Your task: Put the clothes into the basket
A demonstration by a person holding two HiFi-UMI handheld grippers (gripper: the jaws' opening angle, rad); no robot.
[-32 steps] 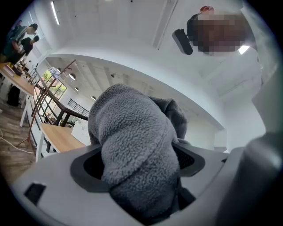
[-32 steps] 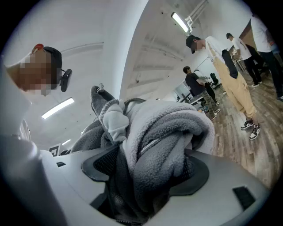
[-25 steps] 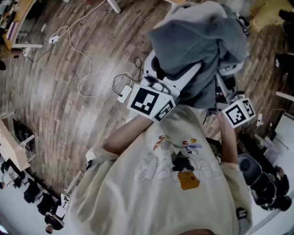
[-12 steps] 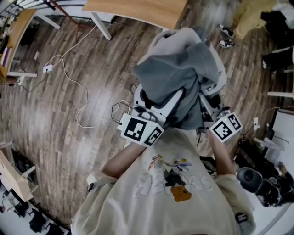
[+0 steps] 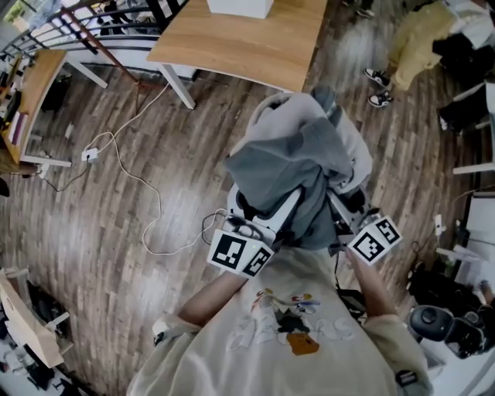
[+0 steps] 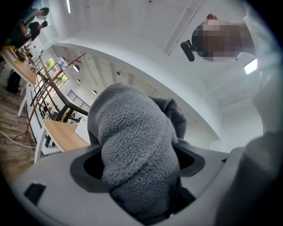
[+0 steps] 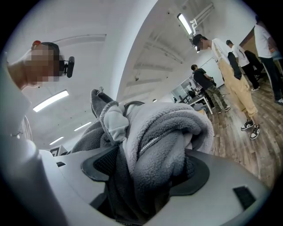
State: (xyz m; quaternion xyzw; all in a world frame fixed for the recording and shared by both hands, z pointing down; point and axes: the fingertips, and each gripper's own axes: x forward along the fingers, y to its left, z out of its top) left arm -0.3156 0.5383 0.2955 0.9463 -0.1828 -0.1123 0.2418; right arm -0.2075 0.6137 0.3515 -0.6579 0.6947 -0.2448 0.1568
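Observation:
A bundle of grey fleece clothes (image 5: 298, 166) hangs in the air in front of the person's chest, above the wooden floor. My left gripper (image 5: 290, 203) holds it from the left, jaws shut on a thick roll of the fleece (image 6: 137, 159). From the right, my right gripper (image 5: 334, 199) grips the bundle too, jaws shut on folds of the fleece with a zip (image 7: 150, 154). Both grippers point upward, toward the ceiling. No basket is in sight in any view.
A wooden table (image 5: 240, 39) stands ahead with a white box (image 5: 240, 6) on it. White cables (image 5: 155, 209) trail over the floor at left. A yellow garment (image 5: 421, 35) and shoes (image 5: 377, 77) lie at upper right. Several people (image 7: 225, 70) stand in the room.
The bundle and both grippers sit lower and smaller in the head view. The view has tilted forward, so the wooden table has come into sight ahead. Both grips are unchanged.

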